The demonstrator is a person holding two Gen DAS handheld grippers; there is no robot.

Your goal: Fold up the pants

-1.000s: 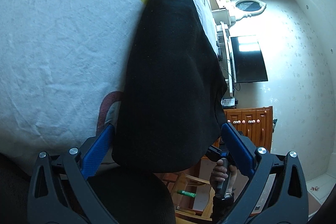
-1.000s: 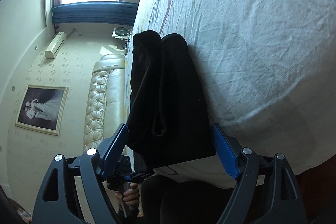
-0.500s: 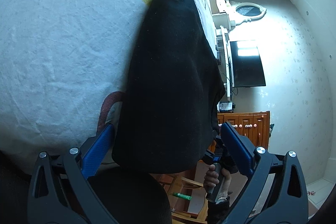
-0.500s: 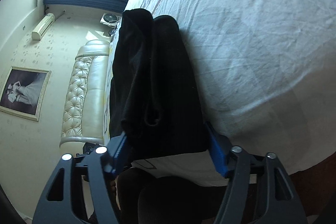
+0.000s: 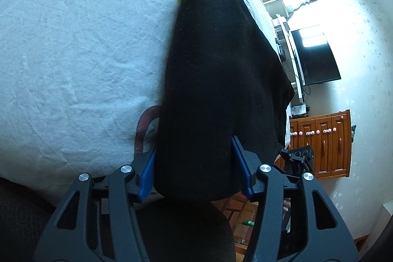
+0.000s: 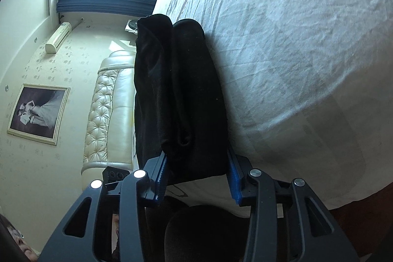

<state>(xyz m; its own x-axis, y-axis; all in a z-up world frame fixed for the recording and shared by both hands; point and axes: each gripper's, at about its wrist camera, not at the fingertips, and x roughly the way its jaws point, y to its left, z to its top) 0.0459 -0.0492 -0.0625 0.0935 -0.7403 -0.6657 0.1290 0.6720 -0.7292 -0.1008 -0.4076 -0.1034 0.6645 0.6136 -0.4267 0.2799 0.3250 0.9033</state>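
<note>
My left gripper [image 5: 194,170] and right gripper [image 6: 196,177] jaws have just been closing, now clamping the folded black fabric pants [image 5: 221,80] on the white-sheeted bed [image 5: 73,53].

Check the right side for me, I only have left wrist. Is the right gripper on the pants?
Observer: Yes. The right gripper has just been closing its jaws, and they pinch the near end of the pants.
Operator: Single layer there?
Observer: No. Two folded layers lie side by side, and the one nearer the headboard spills past the jaw on that side.
</note>
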